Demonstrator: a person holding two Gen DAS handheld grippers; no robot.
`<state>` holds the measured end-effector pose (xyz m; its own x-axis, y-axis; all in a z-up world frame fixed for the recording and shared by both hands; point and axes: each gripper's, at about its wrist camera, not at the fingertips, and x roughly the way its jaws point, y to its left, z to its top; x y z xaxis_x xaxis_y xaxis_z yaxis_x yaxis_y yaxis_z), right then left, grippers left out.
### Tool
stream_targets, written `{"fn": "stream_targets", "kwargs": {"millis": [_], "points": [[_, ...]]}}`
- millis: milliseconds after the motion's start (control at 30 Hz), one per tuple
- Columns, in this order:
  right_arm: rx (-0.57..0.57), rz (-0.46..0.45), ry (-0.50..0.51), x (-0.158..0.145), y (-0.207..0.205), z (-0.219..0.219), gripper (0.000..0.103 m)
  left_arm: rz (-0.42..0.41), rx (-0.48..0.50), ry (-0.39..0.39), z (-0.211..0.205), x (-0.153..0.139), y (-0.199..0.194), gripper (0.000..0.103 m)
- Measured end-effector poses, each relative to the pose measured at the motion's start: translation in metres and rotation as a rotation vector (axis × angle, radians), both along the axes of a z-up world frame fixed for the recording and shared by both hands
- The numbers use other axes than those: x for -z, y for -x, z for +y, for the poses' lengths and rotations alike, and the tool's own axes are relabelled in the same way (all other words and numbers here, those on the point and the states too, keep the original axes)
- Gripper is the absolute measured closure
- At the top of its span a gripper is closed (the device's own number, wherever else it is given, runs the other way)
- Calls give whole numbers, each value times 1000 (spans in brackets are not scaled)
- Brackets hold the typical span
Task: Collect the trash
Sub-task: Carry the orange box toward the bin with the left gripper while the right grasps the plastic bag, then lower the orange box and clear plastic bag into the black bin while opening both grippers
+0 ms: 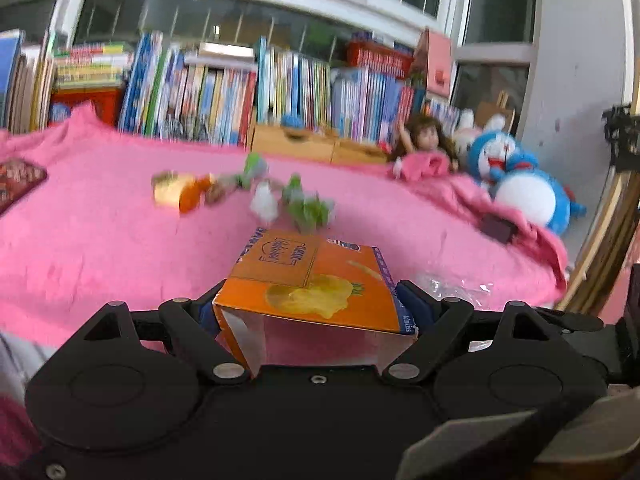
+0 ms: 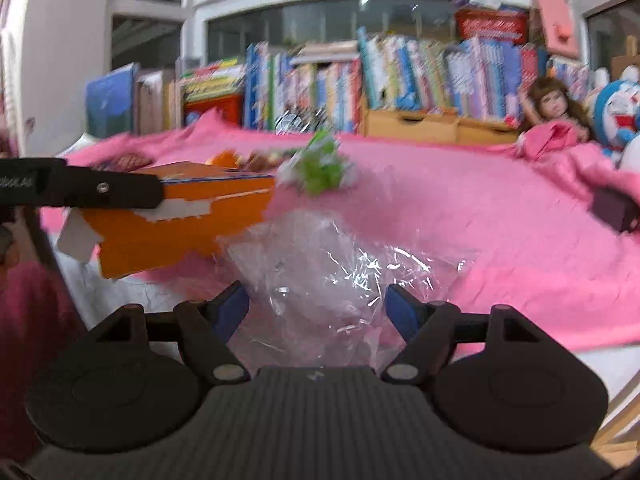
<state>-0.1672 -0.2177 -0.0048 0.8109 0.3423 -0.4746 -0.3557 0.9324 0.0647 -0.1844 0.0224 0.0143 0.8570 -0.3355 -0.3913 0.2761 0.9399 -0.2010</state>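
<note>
An orange cardboard box [image 1: 312,288] with a yellow picture on top is held above the pink blanket [image 1: 100,240], my left gripper [image 1: 312,300] shut on its two sides. The right wrist view has the same box [image 2: 180,220] at the left, one black finger [image 2: 100,190] of the left gripper lying along it. My right gripper [image 2: 316,306] stands open, and crumpled clear plastic wrap [image 2: 332,276] on the blanket fills the space between its blue pads. Farther back lie green and white wrappers [image 1: 308,208] [image 2: 320,168] and an orange and yellow wrapper [image 1: 184,194].
Rows of books [image 1: 224,92] and wooden drawers [image 1: 296,142] line the windowsill behind the bed. A doll [image 1: 424,144], a blue plush toy [image 1: 520,184] and a small dark box [image 1: 498,228] sit at the right. A wooden frame [image 1: 608,240] stands past the blanket's right edge.
</note>
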Motion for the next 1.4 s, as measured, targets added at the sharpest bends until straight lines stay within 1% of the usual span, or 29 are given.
{"fn": "stream_targets", "kwargs": {"millis": [133, 200, 300, 433, 500, 533, 567, 600, 700, 800, 1000, 1167, 1233, 1300, 1400], "points": [[-45, 65, 44, 16, 10, 12, 26, 54, 10, -28, -3, 13, 7, 19], [-62, 111, 58, 25, 10, 16, 26, 86, 15, -49, -5, 20, 8, 19], [-74, 185, 74, 38, 7, 21, 26, 157, 12, -75, -6, 32, 6, 19], [-92, 291, 97, 57, -2, 27, 26, 247, 4, -78, -7, 45, -1, 19], [-103, 326, 123, 65, -4, 31, 26, 318, -11, -78, -7, 53, -8, 19], [-109, 337, 138, 69, -5, 34, 25, 388, -11, -90, -8, 59, -15, 19], [-118, 350, 151, 72, -6, 36, 25, 433, -22, -98, -8, 65, -20, 19], [-127, 364, 163, 76, -5, 39, 25, 456, -36, -104, -9, 71, -23, 19], [-145, 396, 192, 86, -8, 46, 23, 494, -33, -130, -12, 83, -28, 19], [-151, 421, 213, 94, -13, 51, 22, 539, -36, -140, -13, 95, -34, 19], [-175, 456, 204, 106, -25, 55, 21, 614, -50, -152, -17, 117, -45, 19], [-190, 517, 187, 119, -43, 55, 21, 647, -59, -191, -22, 132, -58, 19], [-190, 522, 192, 120, -46, 58, 21, 657, -70, -194, -22, 134, -61, 19], [-189, 523, 198, 121, -46, 58, 18, 661, -77, -189, -23, 137, -63, 19], [-195, 536, 200, 124, -46, 57, 16, 673, -71, -184, -22, 142, -61, 19]]}}
